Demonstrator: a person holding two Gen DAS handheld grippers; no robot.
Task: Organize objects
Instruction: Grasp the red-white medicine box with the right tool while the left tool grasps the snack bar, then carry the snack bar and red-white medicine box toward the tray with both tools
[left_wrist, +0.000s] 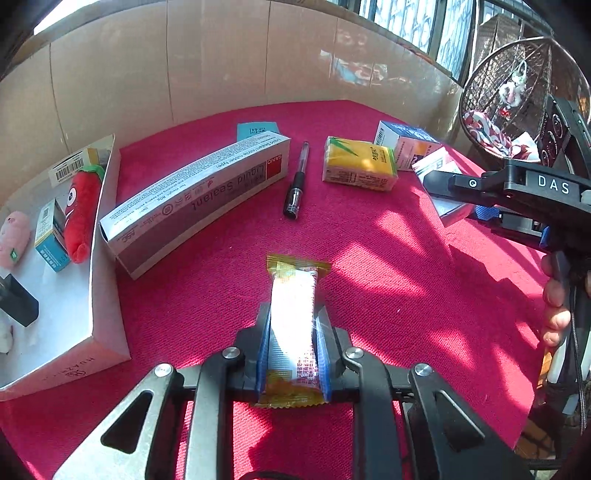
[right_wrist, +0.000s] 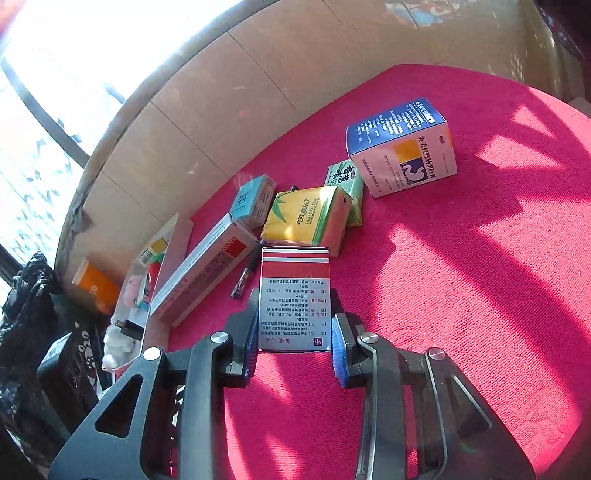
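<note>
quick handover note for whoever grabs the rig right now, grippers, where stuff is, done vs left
Left gripper: shut on the snack bar, low over the red cloth.
Right gripper: shut on the red-and-white box, held above the cloth.
Done: white tray at the left already holds the red plush, pink plush, small boxes and a black adapter.
Left: both held items, the sealant box, pen, yellow tissue pack, blue-and-white box, light blue box.
</note>
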